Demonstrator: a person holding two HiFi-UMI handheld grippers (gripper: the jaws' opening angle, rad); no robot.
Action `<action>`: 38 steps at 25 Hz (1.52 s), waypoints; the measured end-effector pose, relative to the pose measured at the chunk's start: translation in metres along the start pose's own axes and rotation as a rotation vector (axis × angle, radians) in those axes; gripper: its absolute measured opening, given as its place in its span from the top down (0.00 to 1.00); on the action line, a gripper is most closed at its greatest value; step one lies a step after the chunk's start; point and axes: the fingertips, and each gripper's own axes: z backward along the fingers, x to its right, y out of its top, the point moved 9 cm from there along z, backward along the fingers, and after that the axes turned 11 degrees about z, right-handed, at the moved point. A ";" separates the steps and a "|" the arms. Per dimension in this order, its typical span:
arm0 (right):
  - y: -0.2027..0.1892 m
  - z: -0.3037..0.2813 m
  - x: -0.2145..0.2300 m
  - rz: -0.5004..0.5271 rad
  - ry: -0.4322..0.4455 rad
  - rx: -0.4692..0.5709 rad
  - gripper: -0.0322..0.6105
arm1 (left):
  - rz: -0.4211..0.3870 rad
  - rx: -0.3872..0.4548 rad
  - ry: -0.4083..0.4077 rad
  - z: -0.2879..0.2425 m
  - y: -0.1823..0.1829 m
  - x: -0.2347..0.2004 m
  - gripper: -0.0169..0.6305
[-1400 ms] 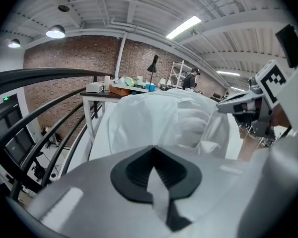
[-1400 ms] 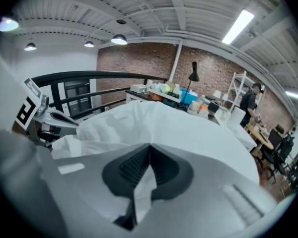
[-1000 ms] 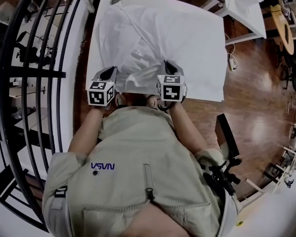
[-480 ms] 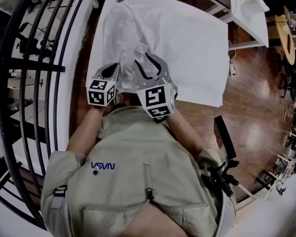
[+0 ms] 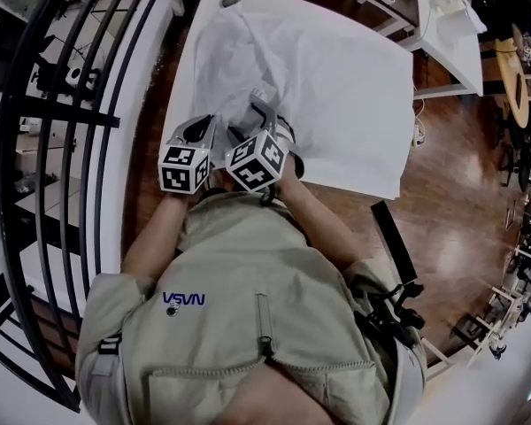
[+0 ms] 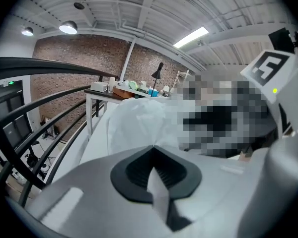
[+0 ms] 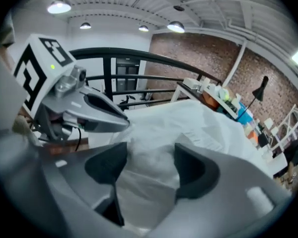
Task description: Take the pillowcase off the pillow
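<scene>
Left tool (image 6: 154, 158): clenched on a strip of pillowcase (image 5: 248, 65), at the near edge of the table (image 5: 363, 140).
Right tool (image 7: 150, 166): jaws have just been opening and now stand wide, released. White fabric lies between the pads, not pinched.
Spacing: tools just beside each other, right one rolled over.
Pillowcase: rumpled white heap on the table's left half, from the tools to the far edge.

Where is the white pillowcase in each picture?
Head view: the pillowcase lies top middle, on the white table.
Left gripper view: pillowcase in the middle, pinched by the shut left gripper.
Right gripper view: pillowcase in the centre, between the open right gripper.
Shared landmark: the black railing.
</scene>
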 end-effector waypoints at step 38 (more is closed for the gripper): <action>-0.036 0.120 0.095 -0.480 -0.239 0.411 0.93 | -0.138 0.089 -0.076 -0.007 0.024 0.042 0.86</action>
